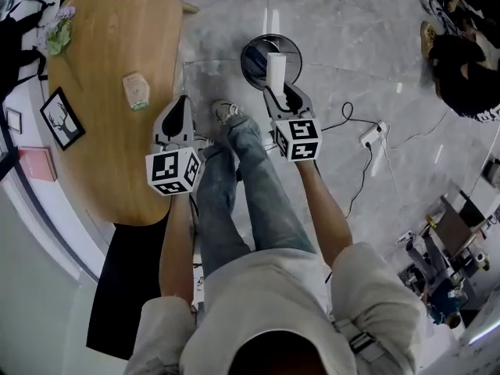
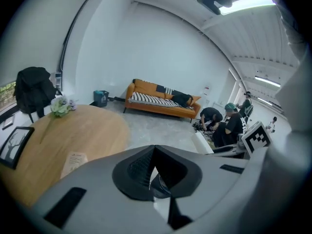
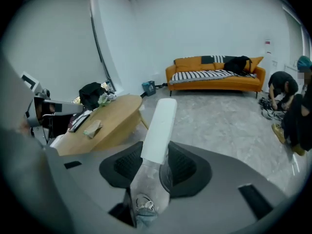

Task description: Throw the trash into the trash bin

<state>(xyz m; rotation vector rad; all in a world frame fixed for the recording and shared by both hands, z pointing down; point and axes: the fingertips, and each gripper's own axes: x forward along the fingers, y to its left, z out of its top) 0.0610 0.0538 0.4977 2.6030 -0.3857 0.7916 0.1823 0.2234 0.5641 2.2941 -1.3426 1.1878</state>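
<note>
My right gripper [image 1: 283,92] is shut on a white tube-shaped piece of trash [image 1: 276,72], which stands upright between its fingers. The round dark trash bin [image 1: 251,51] sits on the grey floor right behind and under that trash. In the right gripper view the trash [image 3: 158,130] rises from the gripper [image 3: 155,168], white on top and clear plastic lower down. My left gripper [image 1: 183,104] hangs beside the table's edge, left of the bin. Its jaws meet in the left gripper view [image 2: 153,172] with nothing held.
An oval wooden table [image 1: 109,170] fills the left, with a small packet [image 1: 137,91], a picture frame [image 1: 62,118] and a plant [image 1: 58,31] on it. My legs and a shoe [image 1: 226,112] are between the grippers. A power strip [image 1: 372,134] lies right; seated people [image 1: 469,69] far right.
</note>
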